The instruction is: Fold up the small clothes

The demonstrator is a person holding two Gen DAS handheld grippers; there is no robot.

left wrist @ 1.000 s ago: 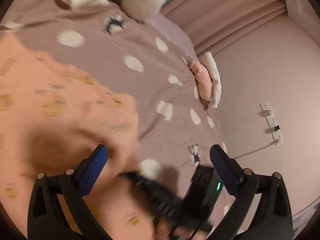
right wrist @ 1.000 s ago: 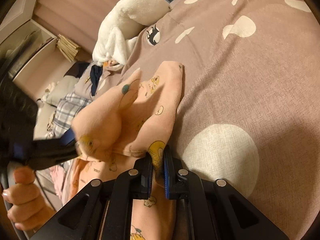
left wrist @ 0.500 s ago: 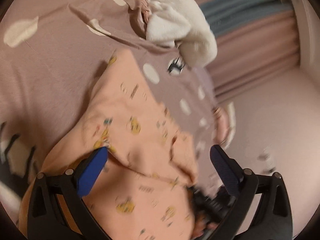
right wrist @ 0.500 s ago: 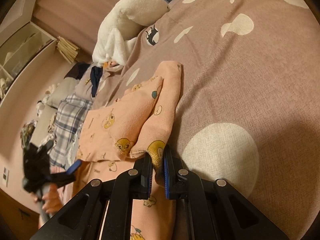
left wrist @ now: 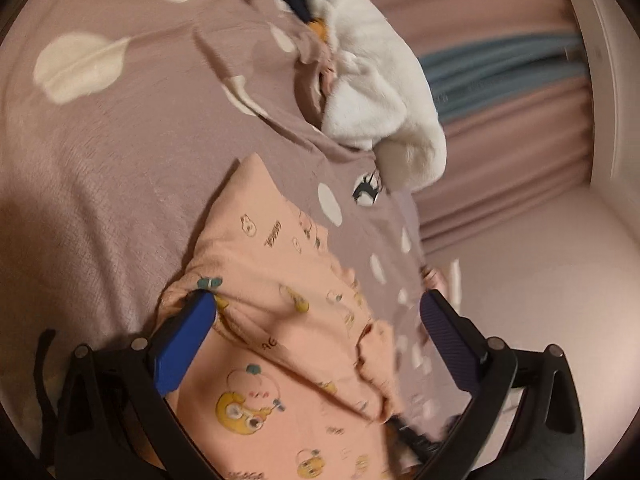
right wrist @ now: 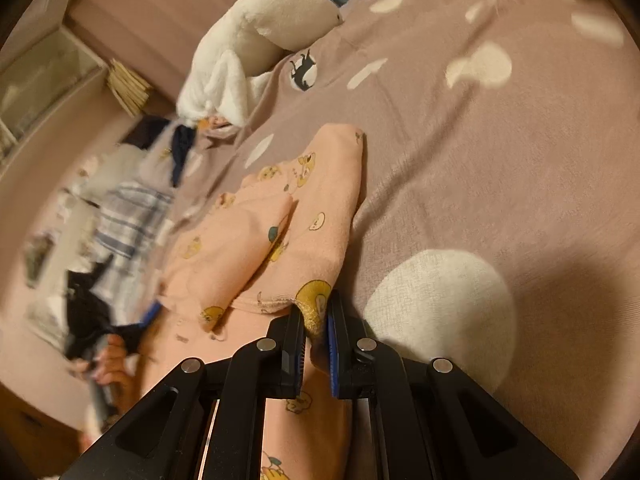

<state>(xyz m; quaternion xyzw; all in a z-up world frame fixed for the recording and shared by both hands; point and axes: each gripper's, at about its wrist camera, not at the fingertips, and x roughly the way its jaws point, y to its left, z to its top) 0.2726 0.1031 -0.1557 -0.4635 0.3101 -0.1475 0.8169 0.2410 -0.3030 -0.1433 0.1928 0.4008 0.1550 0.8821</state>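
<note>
Here — right tongs (right wrist: 316,322) pinching garment (right wrist: 320,208).

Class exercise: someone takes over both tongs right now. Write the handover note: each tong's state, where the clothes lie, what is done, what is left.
Right tongs: shut on the peach garment's near edge.
Left tongs: open, over the same garment, holding nothing.
The garment lies on the dotted bedspread, one fold laid over. The plaid cloth and white fleece lie beyond it.
Left: finish folding the garment.
</note>
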